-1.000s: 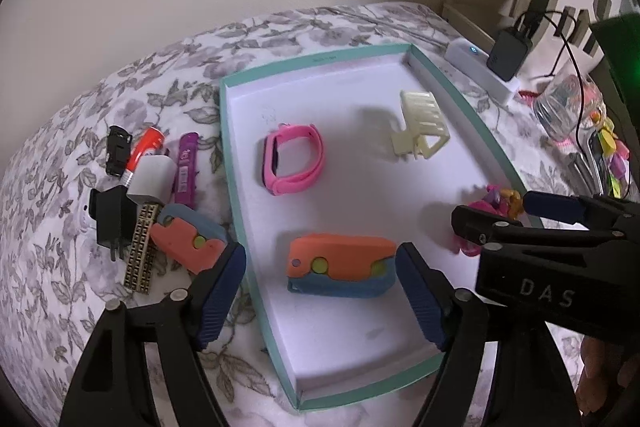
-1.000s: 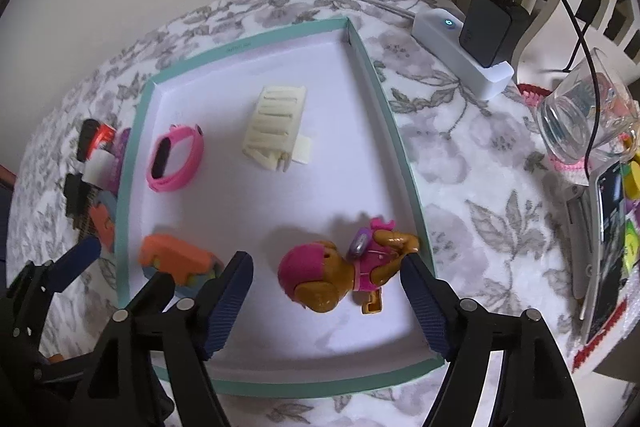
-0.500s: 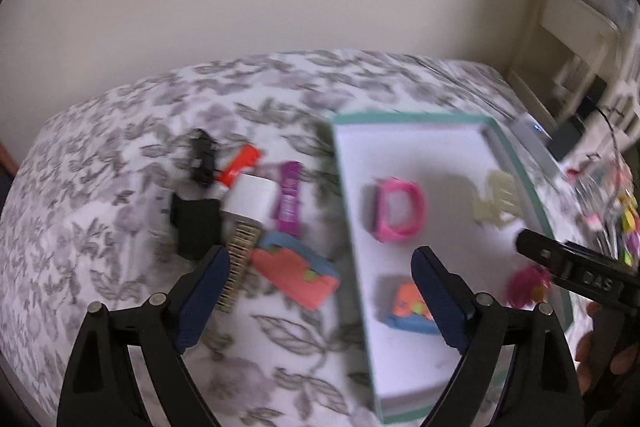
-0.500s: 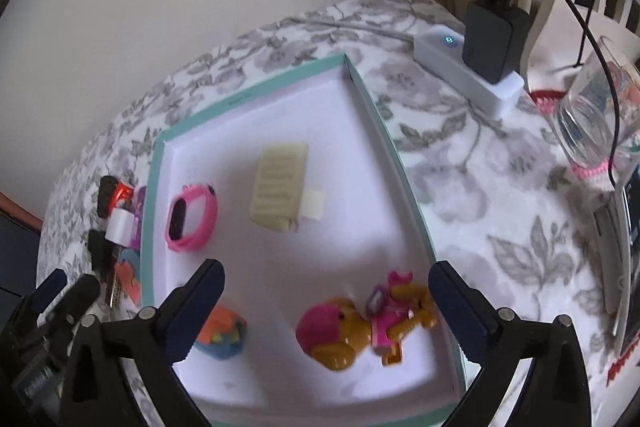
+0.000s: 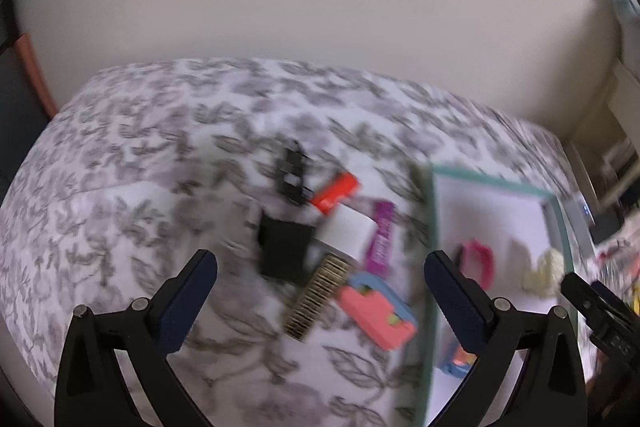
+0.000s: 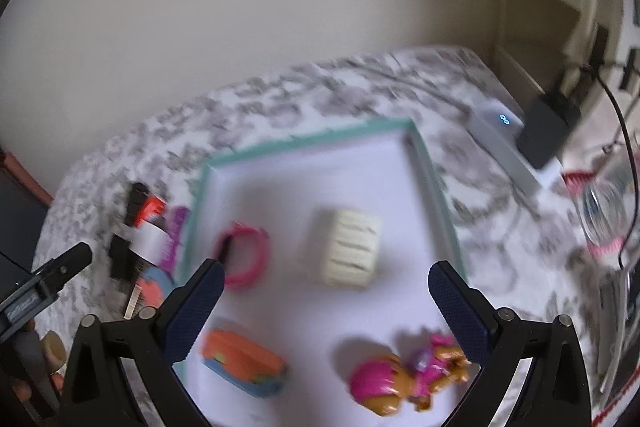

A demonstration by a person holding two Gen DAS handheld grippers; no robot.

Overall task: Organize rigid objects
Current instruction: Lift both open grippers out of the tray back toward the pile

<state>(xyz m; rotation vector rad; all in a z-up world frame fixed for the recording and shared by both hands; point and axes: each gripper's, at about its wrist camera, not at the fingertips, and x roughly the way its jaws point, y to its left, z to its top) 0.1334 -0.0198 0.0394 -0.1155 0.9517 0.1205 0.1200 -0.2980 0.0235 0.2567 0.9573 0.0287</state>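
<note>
The left gripper [image 5: 320, 291], jaws opening and empty, hovered over the coral-and-blue toy [image 5: 376, 311]; it should straddle the toy squarely before closing.

- Tablecloth [image 5: 140, 155]: matt printed cloth.
- Tray [image 6: 436, 187]: smooth, matt white floor, teal rim.
- Dog figure [image 6: 404, 375]: glossy plastic, at 5 o'clock.
- Glass jar [image 6: 604, 215]: clear, shiny.
- Gripper pads [image 6: 196, 307]: ribbed, matt.

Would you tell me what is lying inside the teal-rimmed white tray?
Inside the teal-rimmed tray: a pink wristband, a cream hair claw, an orange-and-blue toy and a pink-and-orange figurine. Gripper fingers cover its near corners.
</note>
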